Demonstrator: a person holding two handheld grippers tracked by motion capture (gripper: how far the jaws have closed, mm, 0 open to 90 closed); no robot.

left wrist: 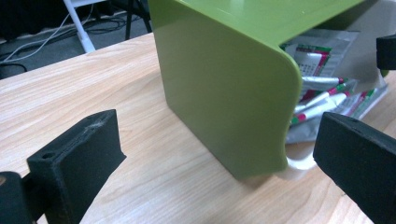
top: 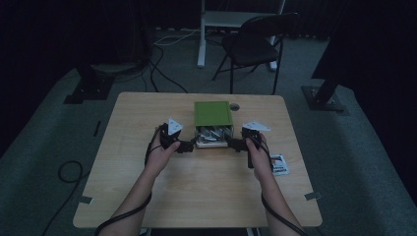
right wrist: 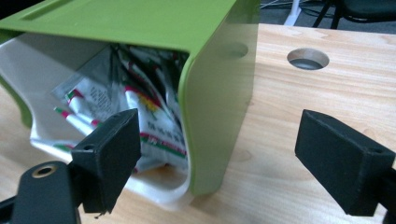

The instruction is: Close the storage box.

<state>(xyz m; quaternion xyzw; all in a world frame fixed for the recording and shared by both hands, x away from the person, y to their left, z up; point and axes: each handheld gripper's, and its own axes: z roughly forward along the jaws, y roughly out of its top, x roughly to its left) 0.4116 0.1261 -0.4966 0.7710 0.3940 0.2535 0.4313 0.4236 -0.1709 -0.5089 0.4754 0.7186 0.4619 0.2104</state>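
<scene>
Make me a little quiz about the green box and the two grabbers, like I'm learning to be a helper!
1. True or false: the left gripper is squeezing the green box.
2. What lies inside the white drawer? A) spoons B) packets C) marbles
3. Fill in: one more packet lies on the table, near the person's ______ hand.

Key
1. False: its jaws stand open, one to each side of the box's front corner, touching nothing.
2. B: packets printed in white, red and green.
3. Right: it lies beside the right hand, whose right gripper is open too.
</scene>
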